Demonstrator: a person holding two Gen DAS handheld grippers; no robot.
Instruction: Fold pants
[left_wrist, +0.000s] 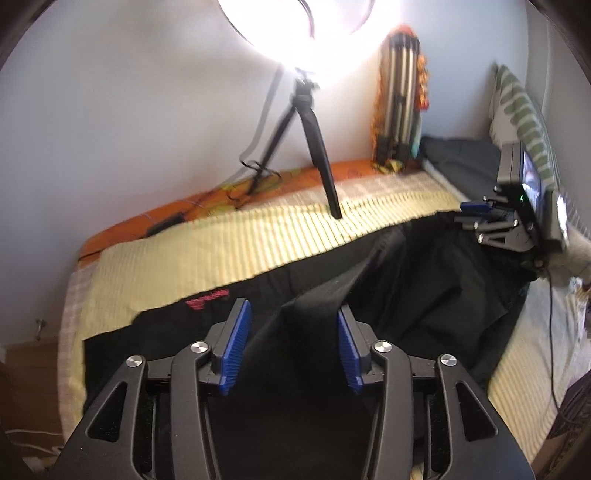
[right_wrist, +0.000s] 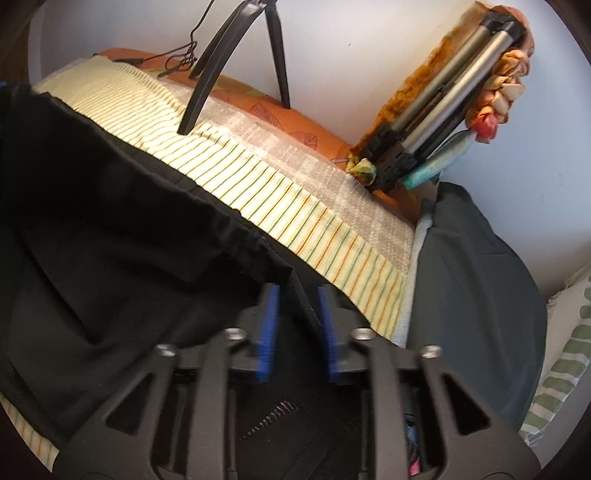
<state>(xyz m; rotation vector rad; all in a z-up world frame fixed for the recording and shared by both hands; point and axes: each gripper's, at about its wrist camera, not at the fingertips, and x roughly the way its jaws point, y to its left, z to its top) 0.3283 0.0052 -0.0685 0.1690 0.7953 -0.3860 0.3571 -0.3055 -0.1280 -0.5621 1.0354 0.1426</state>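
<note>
Pants (left_wrist: 424, 280): black, spread on striped sheet (left_wrist: 221, 243) on the bed | left gripper (left_wrist: 291, 332): jaws parted, raised fold of cloth between blue pads, seemingly untouched | right gripper (right_wrist: 297, 317): jaws apart, waistband edge between them, not pinched | tripod (left_wrist: 317, 147) behind.

No legible text anywhere.

Only a pink embroidered mark (left_wrist: 207, 298) on the black pants (left_wrist: 406, 280), at about 9 o'clock from the middle of the left wrist view, too blurred to read. Pink and white stitching (right_wrist: 271, 417) on the same pants at about 6 o'clock in the right wrist view, also unreadable. Small lit screen (left_wrist: 532, 181) at 3 o'clock of the left view, nothing decipherable on it.
</note>
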